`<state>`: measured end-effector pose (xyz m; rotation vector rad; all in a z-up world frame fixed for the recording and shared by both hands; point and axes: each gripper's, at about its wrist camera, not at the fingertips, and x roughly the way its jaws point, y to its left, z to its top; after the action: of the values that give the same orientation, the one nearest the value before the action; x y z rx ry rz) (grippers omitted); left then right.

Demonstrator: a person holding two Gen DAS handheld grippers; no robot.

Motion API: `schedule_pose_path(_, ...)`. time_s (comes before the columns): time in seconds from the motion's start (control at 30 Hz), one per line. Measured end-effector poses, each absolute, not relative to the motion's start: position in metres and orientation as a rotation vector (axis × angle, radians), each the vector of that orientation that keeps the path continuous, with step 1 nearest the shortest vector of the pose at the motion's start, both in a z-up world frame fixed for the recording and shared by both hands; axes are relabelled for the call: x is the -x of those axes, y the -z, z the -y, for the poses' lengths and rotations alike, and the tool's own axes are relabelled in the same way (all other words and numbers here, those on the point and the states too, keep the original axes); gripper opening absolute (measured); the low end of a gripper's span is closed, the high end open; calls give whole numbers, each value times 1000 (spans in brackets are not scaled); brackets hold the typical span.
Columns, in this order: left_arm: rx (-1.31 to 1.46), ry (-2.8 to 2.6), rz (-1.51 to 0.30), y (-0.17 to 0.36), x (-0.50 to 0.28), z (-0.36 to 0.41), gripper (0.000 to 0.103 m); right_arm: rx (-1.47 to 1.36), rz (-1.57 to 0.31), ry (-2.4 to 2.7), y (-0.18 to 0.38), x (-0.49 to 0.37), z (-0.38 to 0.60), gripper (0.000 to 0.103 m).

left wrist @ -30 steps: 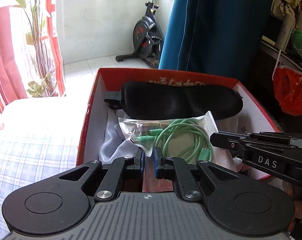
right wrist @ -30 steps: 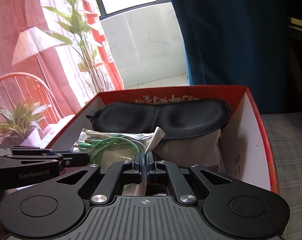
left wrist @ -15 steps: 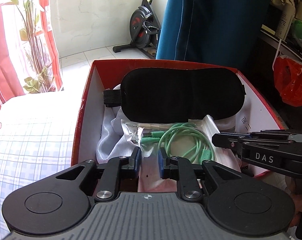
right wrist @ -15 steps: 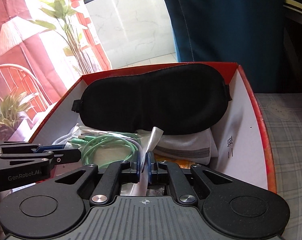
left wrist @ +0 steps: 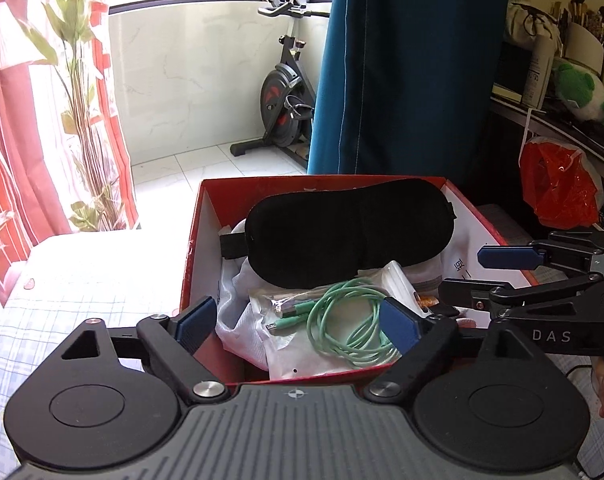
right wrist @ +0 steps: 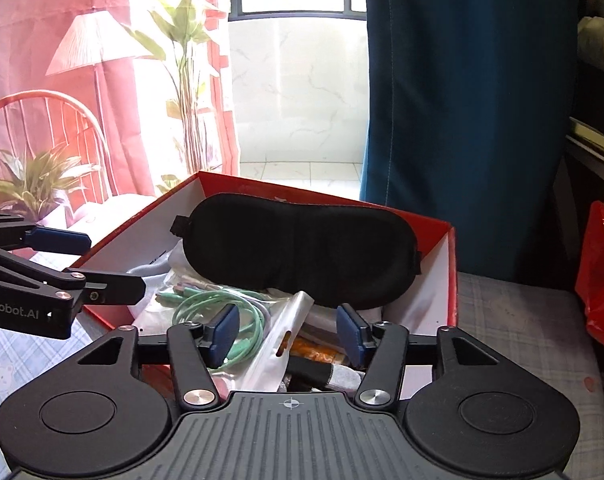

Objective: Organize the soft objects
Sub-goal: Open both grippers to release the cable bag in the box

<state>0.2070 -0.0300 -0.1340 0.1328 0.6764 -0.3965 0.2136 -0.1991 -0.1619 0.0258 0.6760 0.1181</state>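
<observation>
Now, left gripper (left wrist: 295,326): jaws spread wide and holding nothing; it hangs just before the near wall of the red box (left wrist: 189,252), one blue pad outside that wall, the other over the contents
Right gripper (right wrist: 289,330): likewise spread and empty; its pads straddle the crinkled corner of the clear bag (right wrist: 277,336) without pinching it; I judge that this is a release, the bag lying free
Clear bag: lies in the near part of the box, resting on white fabric (left wrist: 237,312); the coiled green cable (left wrist: 342,320) inside keeps it lumpy, so it sits tilted rather than flat
Eye mask (left wrist: 350,228): black and padded; lies across the far part of the box, on top of the pile, its strap end pointing towards the left wall; probably laid on top because it is light and sheds no weight on the rest
Under the pile: something orange and a grey-banded cloth show near the right gripper; too hidden to name
Stage: soft things appear gathered in the box; both grippers look free for whatever comes next
Risk: the slick bag corner may catch a pad
</observation>
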Motion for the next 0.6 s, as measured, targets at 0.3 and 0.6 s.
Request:
schedule_pose_path(0.3,-169,383,-638,130,-170,31,101,-22,-645,-120,159,-177,215,96)
schedule_pose_path(0.6,-151,346,-635,139,-143,25,103,-48,-618,-153,159,-152,219,102)
